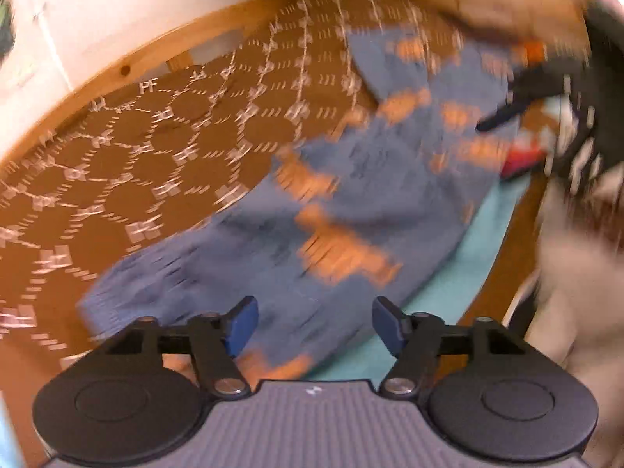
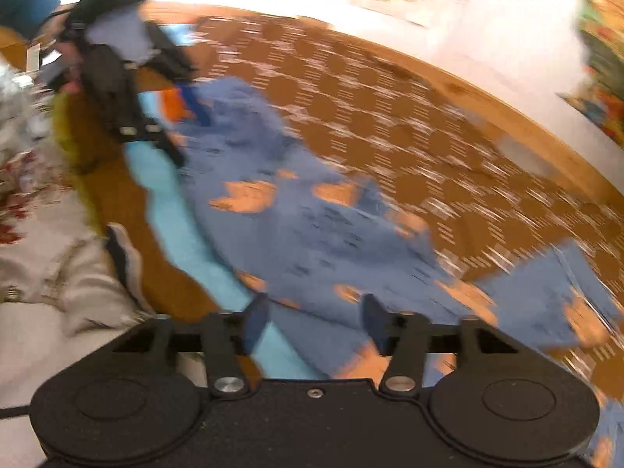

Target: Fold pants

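Lying lengthwise away from both wide-open, empty grippers, the pants (image 1: pixel 312 210) stretch from left gripper (image 1: pixel 315 325) toward right gripper (image 2: pixel 315 321), left slightly nearer.

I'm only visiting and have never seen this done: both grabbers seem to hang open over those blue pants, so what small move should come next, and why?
Probably lower the left gripper onto the near edge of the pants and close it. Its jaws stand apart with nothing between them, as do the right gripper's, so neither holds cloth yet. The pants lie spread on the brown patterned cloth, apparently unfolded; the blur makes finer detail uncertain.
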Demonstrator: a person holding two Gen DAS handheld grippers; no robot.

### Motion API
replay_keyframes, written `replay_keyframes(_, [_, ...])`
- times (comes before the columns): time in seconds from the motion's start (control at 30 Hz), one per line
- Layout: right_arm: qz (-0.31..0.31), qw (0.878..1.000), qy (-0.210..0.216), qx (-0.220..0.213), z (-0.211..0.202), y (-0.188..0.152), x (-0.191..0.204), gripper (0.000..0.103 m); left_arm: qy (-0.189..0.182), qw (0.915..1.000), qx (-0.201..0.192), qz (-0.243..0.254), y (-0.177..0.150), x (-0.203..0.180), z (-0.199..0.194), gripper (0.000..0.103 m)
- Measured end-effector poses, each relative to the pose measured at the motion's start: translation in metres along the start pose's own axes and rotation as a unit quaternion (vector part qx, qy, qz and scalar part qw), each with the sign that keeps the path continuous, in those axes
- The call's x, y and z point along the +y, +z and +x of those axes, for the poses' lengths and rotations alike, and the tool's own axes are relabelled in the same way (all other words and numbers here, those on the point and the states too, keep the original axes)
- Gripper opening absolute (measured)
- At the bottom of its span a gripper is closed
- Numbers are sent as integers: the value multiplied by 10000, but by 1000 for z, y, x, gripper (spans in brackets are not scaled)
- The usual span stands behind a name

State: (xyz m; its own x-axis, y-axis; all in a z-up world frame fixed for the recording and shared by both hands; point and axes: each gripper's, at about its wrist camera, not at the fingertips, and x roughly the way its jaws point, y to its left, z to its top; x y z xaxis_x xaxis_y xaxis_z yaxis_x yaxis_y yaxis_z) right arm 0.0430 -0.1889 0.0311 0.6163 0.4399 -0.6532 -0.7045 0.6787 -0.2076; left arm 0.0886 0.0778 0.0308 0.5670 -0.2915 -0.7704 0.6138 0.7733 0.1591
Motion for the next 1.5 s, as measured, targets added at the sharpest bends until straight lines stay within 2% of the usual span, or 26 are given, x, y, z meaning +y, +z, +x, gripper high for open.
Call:
replay_keyframes(0.03, [202,9996,-201,35,-3,-4,-10,75,-289,9992,-96,-274,11,-5,9,73])
replay_keyframes(0.1, [666,9961,-578,62,-10,-11,-31,84,-744,9948,-263,-642,32,-15,28,73])
replay_keyframes(0.2, [1488,9825,-1116,-19,-21,-26,-65,93,-1349,9828,-558,-1134,62,-30,60,73])
replay_keyframes(0.27, [1939,9732,-1232,-123,-25,-38,-81,95,-1735,9722,-520,-1484,76,-38,85,72])
replay_keyframes(0.3, [2183,9678,-1248,-152,-26,-44,-89,95,-1869,9681,-452,-1604,81,-42,97,69])
replay_keyframes(0.4, [2627,9571,-1212,-157,-22,-56,-105,95,-2088,9579,-185,-1962,86,-45,120,59])
replay_keyframes(0.47, [2747,9550,-1110,-146,-15,-53,-114,92,-2152,9495,-148,-2277,83,-40,127,56])
replay_keyframes(0.57, [2794,9555,-928,-170,2,-34,-135,78,-2265,9341,-148,-2755,75,-27,131,49])
replay_keyframes(0.63, [2778,9556,-944,-265,16,-15,-149,66,-2252,9253,-71,-3051,71,-21,136,37])
replay_keyframes(0.7, [2832,9526,-1078,-268,35,7,-161,58,-2122,9213,77,-3256,71,-17,137,19])
replay_keyframes(0.77, [3055,9443,-1199,-241,57,27,-173,54,-2021,9210,181,-3325,73,-15,139,15])
replay_keyframes(0.9, [3249,9278,-1831,7,99,56,-184,53,-1994,9235,246,-3268,78,-18,138,15])
replay_keyframes(1.07, [3615,8992,-2426,445,132,57,-199,53,-1943,9271,283,-3192,80,-21,139,15])
replay_keyframes(1.1, [3604,8956,-2555,523,137,55,-201,50,-1927,9286,308,-3156,82,-22,139,15])
replay_keyframes(1.13, [3613,8920,-2650,595,143,52,-204,33,-1906,9308,329,-3103,83,-23,139,15])
replay_keyframes(1.17, [3627,8896,-2704,626,144,47,-206,22,-1867,9343,359,-3017,88,-27,141,13])
replay_keyframes(1.2, [3667,8877,-2718,610,144,43,-208,2,-1777,9397,377,-2898,92,-30,140,0])
replay_keyframes(1.33, [3938,8843,-2505,117,108,29,-215,1,-1569,9485,338,-2732,104,-41,133,0])
replay_keyframes(1.43, [3934,8875,-2372,-371,60,18,-211,1,-1505,9548,166,-2559,108,-48,122,0])
replay_keyframes(1.5, [4065,8810,-2340,-611,24,7,-210,1,-1478,9621,29,-2291,111,-57,111,0])
